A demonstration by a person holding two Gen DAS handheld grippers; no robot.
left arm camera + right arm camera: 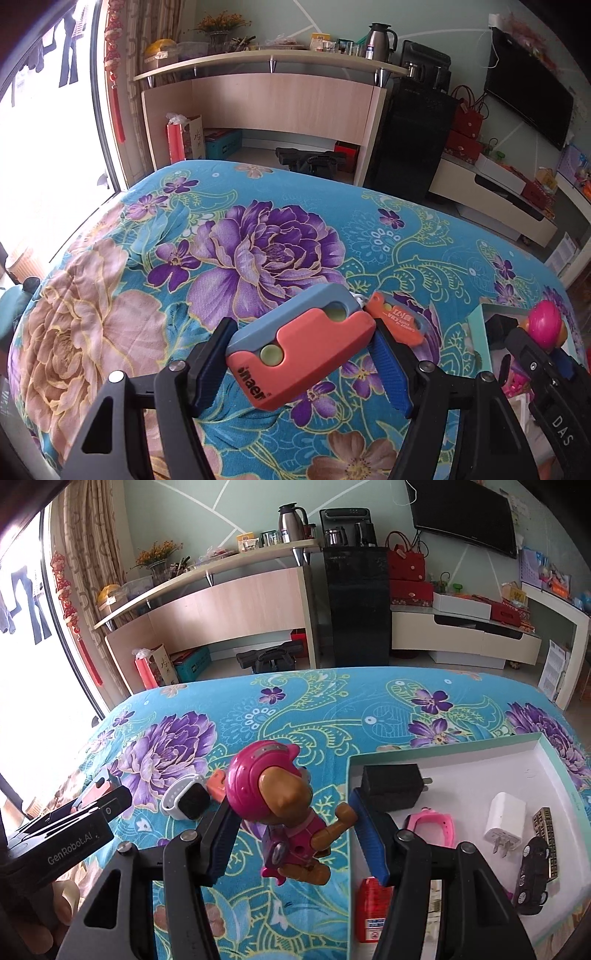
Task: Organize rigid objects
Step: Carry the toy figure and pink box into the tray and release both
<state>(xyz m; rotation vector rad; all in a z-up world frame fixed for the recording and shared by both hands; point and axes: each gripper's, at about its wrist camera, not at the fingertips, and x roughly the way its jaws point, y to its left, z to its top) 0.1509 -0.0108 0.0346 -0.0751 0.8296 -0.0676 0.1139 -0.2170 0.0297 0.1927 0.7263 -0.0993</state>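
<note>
My left gripper (301,365) is shut on a coral and grey-blue sliding toy (299,350) and holds it above the floral bedspread (147,295). A smaller orange one (399,321) lies just beyond it. My right gripper (295,836) is shut on a pink-helmeted toy pup figure (284,812), held just left of a white open box (554,771). The pup's pink head (545,321) and the right gripper also show at the right of the left wrist view. The left gripper body (62,834) shows at the left of the right wrist view.
The box holds a black charger (391,786), a white charger (504,818), a pink watch (436,827), a black toy car (532,875), a red item (371,908) and a patterned bar (546,827). A white smartwatch (186,797) lies on the bed.
</note>
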